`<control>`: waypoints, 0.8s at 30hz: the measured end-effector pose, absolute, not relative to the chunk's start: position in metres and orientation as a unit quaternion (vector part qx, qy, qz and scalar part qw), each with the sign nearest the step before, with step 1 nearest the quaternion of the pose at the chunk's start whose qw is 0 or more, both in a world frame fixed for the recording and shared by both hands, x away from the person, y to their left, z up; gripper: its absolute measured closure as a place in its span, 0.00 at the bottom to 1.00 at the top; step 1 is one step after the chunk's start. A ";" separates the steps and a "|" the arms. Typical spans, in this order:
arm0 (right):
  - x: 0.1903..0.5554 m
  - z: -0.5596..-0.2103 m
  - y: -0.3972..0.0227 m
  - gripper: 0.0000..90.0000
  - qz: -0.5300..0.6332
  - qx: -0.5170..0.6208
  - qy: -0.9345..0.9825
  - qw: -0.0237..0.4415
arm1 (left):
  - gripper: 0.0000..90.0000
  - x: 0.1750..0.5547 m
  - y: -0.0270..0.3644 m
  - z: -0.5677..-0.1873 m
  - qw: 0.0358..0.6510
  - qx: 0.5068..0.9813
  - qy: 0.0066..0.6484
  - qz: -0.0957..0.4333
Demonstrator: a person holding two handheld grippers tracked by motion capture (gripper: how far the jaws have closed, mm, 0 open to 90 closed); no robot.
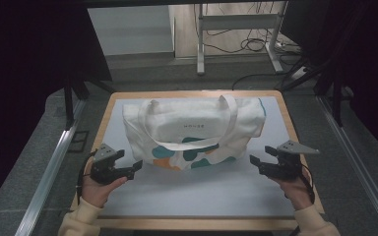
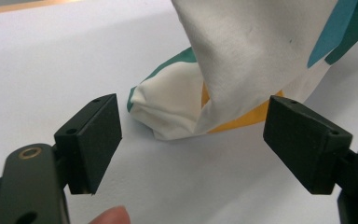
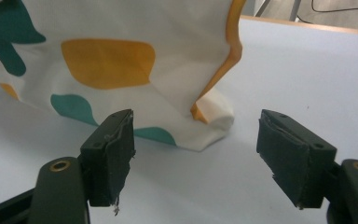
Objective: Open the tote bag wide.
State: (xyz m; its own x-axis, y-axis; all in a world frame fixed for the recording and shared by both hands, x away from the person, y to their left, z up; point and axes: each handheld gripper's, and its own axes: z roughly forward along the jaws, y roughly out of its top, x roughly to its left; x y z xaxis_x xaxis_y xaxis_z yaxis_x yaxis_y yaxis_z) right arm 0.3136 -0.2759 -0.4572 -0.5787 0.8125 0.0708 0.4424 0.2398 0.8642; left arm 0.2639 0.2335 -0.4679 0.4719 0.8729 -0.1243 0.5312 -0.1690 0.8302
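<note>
White-topped counter (image 1: 187,196) with wooden rim, left gripper (image 2: 191,140) and right gripper (image 3: 196,158) both spread wide and empty, each just short of a bottom corner of cream tote bag (image 1: 192,132), teal and orange blotches, looped handles.

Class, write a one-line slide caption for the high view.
Two open grippers, left and right, flank a patterned tote bag on the table.
</note>
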 end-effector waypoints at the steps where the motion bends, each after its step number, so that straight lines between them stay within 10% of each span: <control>1: 0.316 -0.455 -0.276 0.30 0.458 0.413 0.760 0.206 | 0.22 0.264 0.234 -0.467 0.437 0.738 0.475 0.197; 24: 0.352 -0.412 -0.268 0.36 0.474 0.397 0.756 0.214 | 0.25 0.285 0.236 -0.434 0.472 0.726 0.461 0.194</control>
State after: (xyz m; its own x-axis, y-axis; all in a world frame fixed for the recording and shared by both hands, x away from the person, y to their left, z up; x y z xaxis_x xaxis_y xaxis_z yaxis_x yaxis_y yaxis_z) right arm 0.3523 -0.2677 -0.4116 -0.5921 0.8041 0.0531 0.3972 0.2338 0.8875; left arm 0.2846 0.2356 -0.4339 0.5005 0.8520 -0.1534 0.4854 -0.1294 0.8647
